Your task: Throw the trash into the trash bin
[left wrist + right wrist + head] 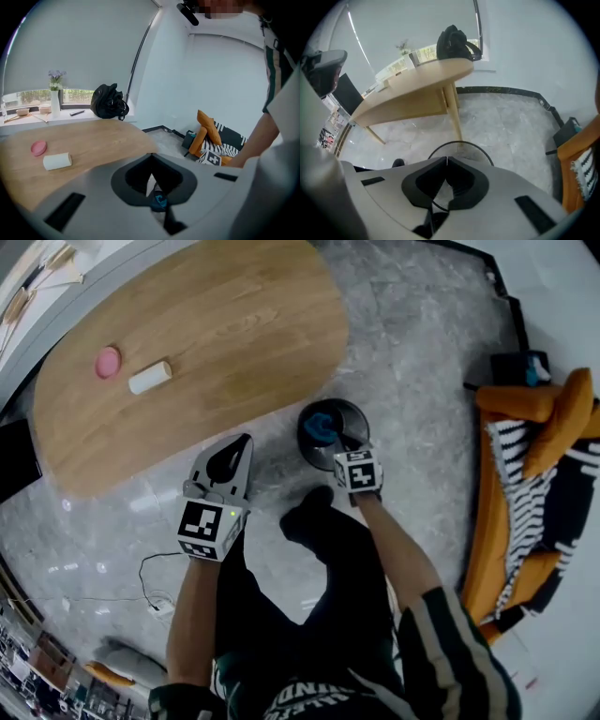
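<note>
overhead, blue trash (324,426) seemingly in bin (356,413); left hand-held gripper (151,156), right hand-held gripper (446,159) pressed together.

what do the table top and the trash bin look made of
Table top: wood or wood-look veneer, matte, going by the light streaked grain. Trash bin: probably dark metal mesh, given its thin black rim and see-through wall.

Trash bin (315,454) partly behind right gripper (345,444), sofa (486,540) cut off
</note>
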Motion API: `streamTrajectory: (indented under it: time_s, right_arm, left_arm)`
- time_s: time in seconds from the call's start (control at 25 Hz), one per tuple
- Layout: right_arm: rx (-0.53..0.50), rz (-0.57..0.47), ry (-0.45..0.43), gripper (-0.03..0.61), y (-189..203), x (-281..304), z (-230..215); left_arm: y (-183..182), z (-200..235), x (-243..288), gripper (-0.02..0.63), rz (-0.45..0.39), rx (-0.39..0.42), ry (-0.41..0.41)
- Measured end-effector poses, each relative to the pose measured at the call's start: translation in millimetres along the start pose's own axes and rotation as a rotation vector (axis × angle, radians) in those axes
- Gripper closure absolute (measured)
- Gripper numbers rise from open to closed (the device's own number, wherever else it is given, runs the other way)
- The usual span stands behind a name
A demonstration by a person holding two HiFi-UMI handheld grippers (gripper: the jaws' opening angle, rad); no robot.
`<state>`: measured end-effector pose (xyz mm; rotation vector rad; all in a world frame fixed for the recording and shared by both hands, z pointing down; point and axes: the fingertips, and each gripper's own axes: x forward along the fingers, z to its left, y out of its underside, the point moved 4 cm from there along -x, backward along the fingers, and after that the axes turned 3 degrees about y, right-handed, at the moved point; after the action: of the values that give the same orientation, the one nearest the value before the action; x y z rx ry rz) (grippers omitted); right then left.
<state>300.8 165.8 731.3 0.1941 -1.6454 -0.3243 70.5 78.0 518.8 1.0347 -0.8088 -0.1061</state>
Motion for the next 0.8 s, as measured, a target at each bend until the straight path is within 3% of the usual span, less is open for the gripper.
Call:
streamTrajectory:
  time_s: [0.32,0.56,0.8]
  right_arm:
    - [-0.029,-0.226,0.016,0.577,-106.3,-97.9,47.1]
    - [-0.015,-0.38,-0.06,0.577,-204.2,-177.3,117.7]
    - [-0.15,-0.539,-0.136,0.577,-300.0,-229.1,203.2]
  left_arm:
    - [-66.4,41.3,-72.4,0.612,-0.048,-0.005,-0.023]
    - [-115.0,84.3,-137.6,0.612,-0.086,-0.012,-0.054]
    - [-139.9,144.3,-188.5,0.612,-0.106,-0.041,-0.1]
